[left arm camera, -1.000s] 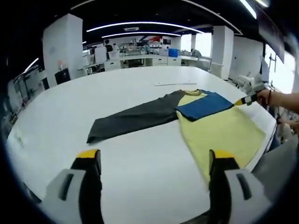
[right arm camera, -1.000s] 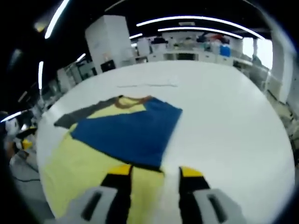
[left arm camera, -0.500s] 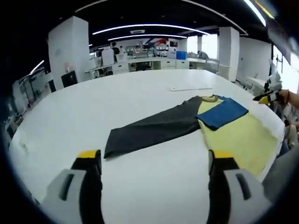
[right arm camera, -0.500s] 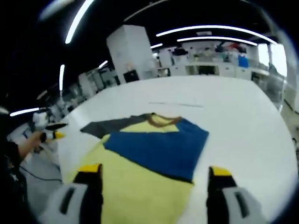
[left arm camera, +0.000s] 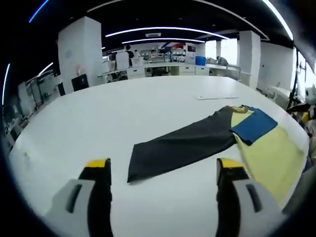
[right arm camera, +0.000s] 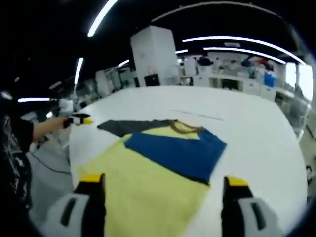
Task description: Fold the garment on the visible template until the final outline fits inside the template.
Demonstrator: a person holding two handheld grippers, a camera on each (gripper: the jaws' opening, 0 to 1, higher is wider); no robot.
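Observation:
A long-sleeved garment lies flat on the white table (left arm camera: pixel 123 108). Its dark grey sleeve (left arm camera: pixel 182 148) stretches out toward my left gripper (left arm camera: pixel 162 168), which is open and hovers short of the sleeve's end. The blue sleeve (right arm camera: pixel 177 150) is folded across the yellow body (right arm camera: pixel 143 182); the brown collar (right arm camera: pixel 185 128) and the grey sleeve (right arm camera: pixel 126 127) show beyond it. My right gripper (right arm camera: pixel 163 180) is open above the yellow body's near edge, holding nothing. The blue sleeve (left arm camera: pixel 254 126) and yellow body (left arm camera: pixel 274 155) also show at the right of the left gripper view.
A thin pale strip (left arm camera: pixel 217 97) lies on the table beyond the collar; it is also the faint strip (right arm camera: pixel 197 114). A person's hand holds the left gripper (right arm camera: pixel 74 119) past the table's edge. Desks, pillars and shelving stand far behind.
My right gripper's jaws have spread from narrow to wide and drawn back from the blue sleeve. The left gripper view has shifted left, so the garment now sits further right.

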